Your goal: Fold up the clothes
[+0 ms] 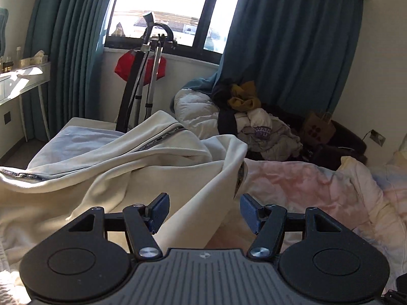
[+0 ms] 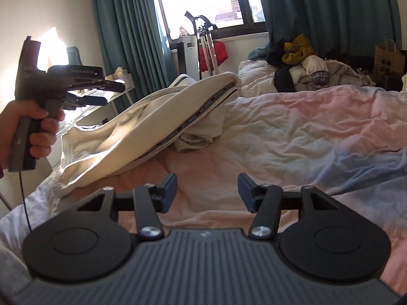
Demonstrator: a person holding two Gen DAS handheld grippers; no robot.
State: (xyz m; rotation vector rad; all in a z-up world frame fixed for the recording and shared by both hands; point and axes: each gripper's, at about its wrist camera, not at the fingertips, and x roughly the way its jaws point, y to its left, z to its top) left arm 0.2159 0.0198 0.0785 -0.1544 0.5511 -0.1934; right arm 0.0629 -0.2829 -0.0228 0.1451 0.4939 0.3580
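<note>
A cream garment with a dark patterned side stripe (image 1: 106,167) lies crumpled on the bed; it also shows in the right wrist view (image 2: 152,124), bunched at the bed's left side. My left gripper (image 1: 204,212) is open and empty, hovering just above the garment's near edge. It also shows in the right wrist view (image 2: 112,92), held by a hand at the left, above the garment. My right gripper (image 2: 207,193) is open and empty over the bare pink and blue duvet (image 2: 292,137), to the right of the garment.
A heap of other clothes (image 2: 313,68) lies at the bed's far end, beside a white duvet roll (image 1: 195,111). A garment steamer stand (image 1: 150,76) with a red item stands under the window. A white side table (image 1: 23,78) is at the left, a paper bag (image 2: 388,58) at the far right.
</note>
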